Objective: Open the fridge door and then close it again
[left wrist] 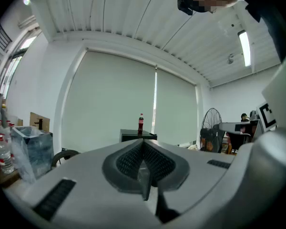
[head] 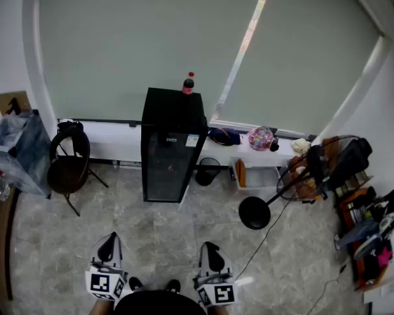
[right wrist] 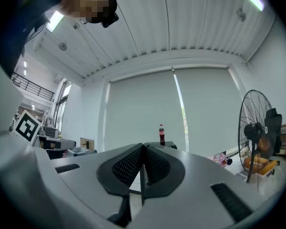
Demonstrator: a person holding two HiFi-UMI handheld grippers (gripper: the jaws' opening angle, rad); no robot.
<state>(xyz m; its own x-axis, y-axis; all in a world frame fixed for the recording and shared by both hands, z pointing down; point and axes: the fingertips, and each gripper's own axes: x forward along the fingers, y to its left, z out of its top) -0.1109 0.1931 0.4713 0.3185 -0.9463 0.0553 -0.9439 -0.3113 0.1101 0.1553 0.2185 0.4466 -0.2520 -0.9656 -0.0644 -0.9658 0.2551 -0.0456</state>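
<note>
The black fridge [head: 165,146] stood against the window wall, its glass door [head: 164,170] shut and a cola bottle [head: 188,84] upright on its top. The person stood well apart from the fridge and faced its door, so I judged that the opening was not yet started. The left claw [head: 108,243] and the right claw [head: 210,249] were held low before the body, side by side, level and pointing toward the fridge, probably to keep it in sight of both cameras during the approach. In each gripper view the two jaws were pressed together with nothing between them. This seemed sensible, because at such a distance from the fridge there was nothing to pinch. A chair [head: 69,166] stood to the left of the fridge. A small bin [head: 208,170] stood just to its right and a standing fan [head: 312,170] farther right, with a cable [head: 266,238] across the floor. None of them stood between the person and the door. Which edge of the door carried the handle I could not tell.
</note>
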